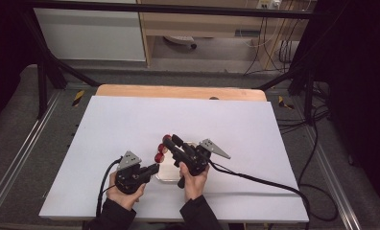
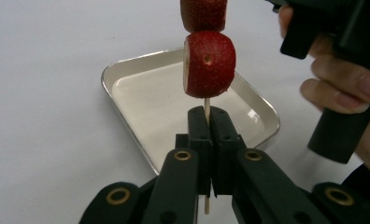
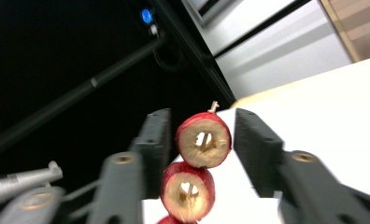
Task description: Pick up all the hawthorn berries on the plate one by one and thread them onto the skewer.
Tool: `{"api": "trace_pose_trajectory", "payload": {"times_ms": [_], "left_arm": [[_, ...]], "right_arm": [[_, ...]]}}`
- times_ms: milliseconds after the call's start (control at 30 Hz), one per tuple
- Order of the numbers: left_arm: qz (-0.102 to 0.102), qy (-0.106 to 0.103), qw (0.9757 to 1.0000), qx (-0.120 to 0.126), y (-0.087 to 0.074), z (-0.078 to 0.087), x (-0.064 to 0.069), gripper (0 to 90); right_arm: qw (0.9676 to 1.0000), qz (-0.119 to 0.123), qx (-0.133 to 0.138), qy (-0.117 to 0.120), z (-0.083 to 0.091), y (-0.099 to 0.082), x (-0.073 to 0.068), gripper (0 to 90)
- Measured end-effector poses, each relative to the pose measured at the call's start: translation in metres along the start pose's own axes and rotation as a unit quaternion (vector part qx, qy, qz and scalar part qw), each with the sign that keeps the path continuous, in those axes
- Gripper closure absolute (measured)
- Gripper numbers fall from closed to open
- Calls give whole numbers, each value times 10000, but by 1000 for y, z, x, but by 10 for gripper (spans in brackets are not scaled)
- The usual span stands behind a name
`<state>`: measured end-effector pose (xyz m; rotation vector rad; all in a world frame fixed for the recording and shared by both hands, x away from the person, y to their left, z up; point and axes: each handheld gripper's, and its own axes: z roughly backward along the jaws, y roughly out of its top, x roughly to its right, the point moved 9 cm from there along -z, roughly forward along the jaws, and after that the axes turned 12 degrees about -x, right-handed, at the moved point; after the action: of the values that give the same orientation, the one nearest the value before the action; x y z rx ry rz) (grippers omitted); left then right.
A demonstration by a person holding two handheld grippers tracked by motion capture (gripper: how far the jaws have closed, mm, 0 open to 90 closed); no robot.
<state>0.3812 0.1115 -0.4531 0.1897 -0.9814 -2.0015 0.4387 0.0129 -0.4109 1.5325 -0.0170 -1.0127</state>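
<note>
Left gripper [image 2: 210, 122] fingers clamping skewer [image 2: 206, 108], right gripper [image 3: 200, 140] fingers parted around top fruit slice [image 3: 203, 140], tray [image 2: 127, 84] beneath

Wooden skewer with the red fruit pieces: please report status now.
Left gripper shut on thin wooden skewer. Right gripper open, jaws either side of top red fruit piece, not pressing. Shallow metal tray below, bare. Nothing in the way.

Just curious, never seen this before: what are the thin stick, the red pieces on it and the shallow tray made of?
The thin pale stick looks like bare wood or bamboo. The red round pieces seem to be fruit: speckled matt skin, tan cut faces. The shallow square tray looks like polished metal, with a bright, mirror-like rim.
</note>
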Motion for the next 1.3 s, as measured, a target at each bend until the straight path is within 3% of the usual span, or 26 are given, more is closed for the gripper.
{"api": "trace_pose_trajectory", "payload": {"times_ms": [167, 267, 333, 400, 567, 633, 800, 867, 900, 1033, 1167, 1233, 1300], "left_arm": [[-38, 67, 9999, -66, -2, -3, -4, 887], [-70, 102, 9999, -66, -2, -3, -7, 887], [-57, 108, 9999, -82, -2, -2, -8, 887], [-55, 104, 9999, -102, -3, -2, -9, 887], [-108, 99, 9998, -146, -4, -3, -10, 887], [-110, 82, 9997, -185, -4, -3, -10, 887], [-198, 46, 9995, -240, -4, -4, -8, 886], [-217, 28, 9994, -266, -3, -3, -8, 886], [-219, 15, 9994, -268, -3, -3, -7, 886], [-290, -11, 9989, -362, -1, -1, -9, 886], [-337, 8, 9985, -424, 3, 0, -12, 886], [-351, 20, 9983, -472, 5, 0, -13, 886], [-386, 21, 9980, -497, 7, 0, -13, 886]], "right_arm": [[9962, 606, -540, -330, 10, 3, 4, 369], [9915, 773, -925, -497, 15, 3, 12, 265], [9848, 854, -1388, -595, 18, -2, 19, 223], [9762, 1059, -1766, -684, 22, -8, 28, 175], [9588, 1339, -2368, -816, 39, -20, 48, 97], [9483, 1434, -2687, -887, 46, -25, 57, 71], [9312, 1550, -3135, -1028, 66, -31, 75, 15], [9238, 1731, -3231, -1107, 76, -32, 82, 14], [9216, 1771, -3252, -1160, 81, -32, 87, 14], [9189, 1844, -3273, -1206, 100, -30, 99, 8], [9142, 2034, -3316, -1136, 120, -31, 107, 6], [9134, 2001, -3325, -1224, 129, -31, 113, 6], [9149, 1969, -3296, -1248, 135, -32, 117, 6]]}}
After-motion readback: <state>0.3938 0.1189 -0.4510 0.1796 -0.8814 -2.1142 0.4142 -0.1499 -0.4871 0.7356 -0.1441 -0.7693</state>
